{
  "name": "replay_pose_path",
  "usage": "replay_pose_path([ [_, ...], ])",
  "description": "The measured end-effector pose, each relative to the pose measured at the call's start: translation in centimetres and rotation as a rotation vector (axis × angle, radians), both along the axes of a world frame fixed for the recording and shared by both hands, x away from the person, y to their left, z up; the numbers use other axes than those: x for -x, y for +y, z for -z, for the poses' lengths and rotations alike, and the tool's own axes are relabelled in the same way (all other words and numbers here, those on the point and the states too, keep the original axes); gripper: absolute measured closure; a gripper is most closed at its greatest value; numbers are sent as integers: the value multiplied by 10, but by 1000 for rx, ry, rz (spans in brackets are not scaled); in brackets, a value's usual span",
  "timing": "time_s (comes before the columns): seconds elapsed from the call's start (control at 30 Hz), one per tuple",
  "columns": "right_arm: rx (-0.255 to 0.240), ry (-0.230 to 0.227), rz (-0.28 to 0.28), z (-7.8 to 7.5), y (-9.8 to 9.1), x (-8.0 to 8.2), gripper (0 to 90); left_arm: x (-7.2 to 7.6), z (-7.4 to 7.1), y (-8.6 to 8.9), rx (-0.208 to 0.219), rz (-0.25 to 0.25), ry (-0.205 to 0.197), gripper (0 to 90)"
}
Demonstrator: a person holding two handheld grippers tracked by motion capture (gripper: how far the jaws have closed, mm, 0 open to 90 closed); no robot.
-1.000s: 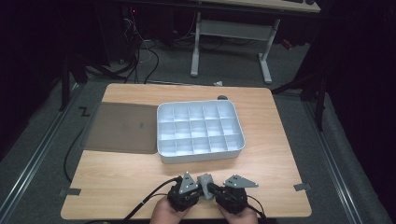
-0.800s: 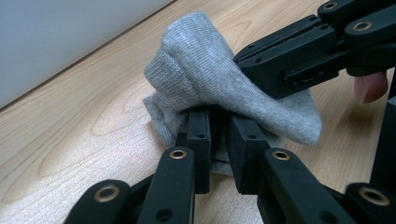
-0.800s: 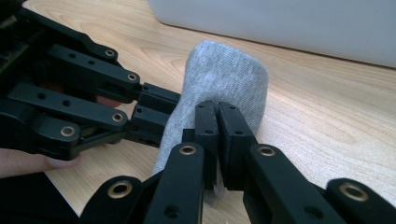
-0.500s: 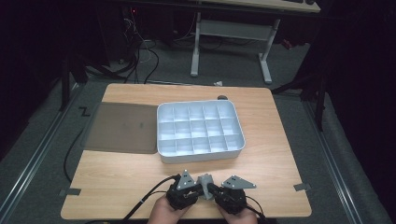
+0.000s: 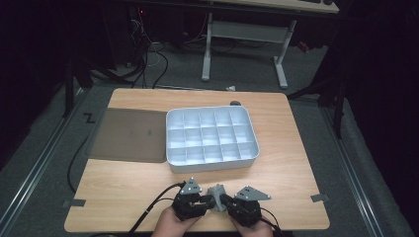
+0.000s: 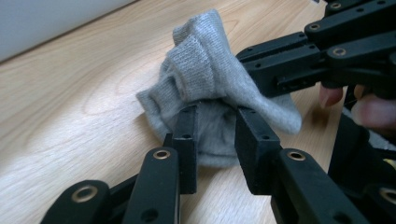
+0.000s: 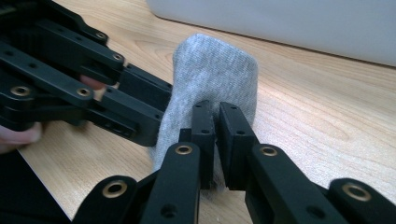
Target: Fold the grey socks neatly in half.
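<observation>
Grey knit sock (image 6: pixel 219 93), bunched on the wooden surface (image 5: pixel 128 187) (soft, light, limp): right gripper (image 7: pixel 217 114) pinches a fold, while left gripper (image 6: pixel 215 123) fingers, just opening, straddle it loosely; grip thick cuff.

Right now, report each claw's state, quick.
Left claw: jaws just been opening, parted around the grey sock, not clamping it.
Right claw: shut on the grey sock.

The wooden table (image 5: pixel 123 192) carries a white compartment tray (image 5: pixel 212 160) near its middle, a dark mat (image 5: pixel 129 134) touching the tray's left side, and a grey sock (image 5: pixel 216 190) at the near edge.
</observation>
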State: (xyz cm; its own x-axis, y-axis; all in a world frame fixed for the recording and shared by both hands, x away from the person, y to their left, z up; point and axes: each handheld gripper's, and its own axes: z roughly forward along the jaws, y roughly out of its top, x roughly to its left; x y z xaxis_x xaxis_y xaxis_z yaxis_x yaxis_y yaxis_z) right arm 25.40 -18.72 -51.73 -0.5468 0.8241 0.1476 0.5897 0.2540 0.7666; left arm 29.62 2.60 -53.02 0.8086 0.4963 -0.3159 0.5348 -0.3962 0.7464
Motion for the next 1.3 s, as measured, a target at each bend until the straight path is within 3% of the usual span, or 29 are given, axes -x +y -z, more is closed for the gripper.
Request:
replay_pose_path([
  [0.23, 2, 1, -3, 0, 1, -1, 859, 4, -1, 11, -24, -17, -29, 707],
  [0.33, 6, -1, -4, 0, 1, -1, 857, 2, 1, 14, -27, -29, -16, 727],
  [0.53, 15, -4, -8, -1, 1, -1, 854, 2, 4, 9, -56, -28, -18, 757],
  [1.3, 65, -13, -56, -7, 18, -1, 857, 2, 5, 6, -66, -24, -43, 806],
])
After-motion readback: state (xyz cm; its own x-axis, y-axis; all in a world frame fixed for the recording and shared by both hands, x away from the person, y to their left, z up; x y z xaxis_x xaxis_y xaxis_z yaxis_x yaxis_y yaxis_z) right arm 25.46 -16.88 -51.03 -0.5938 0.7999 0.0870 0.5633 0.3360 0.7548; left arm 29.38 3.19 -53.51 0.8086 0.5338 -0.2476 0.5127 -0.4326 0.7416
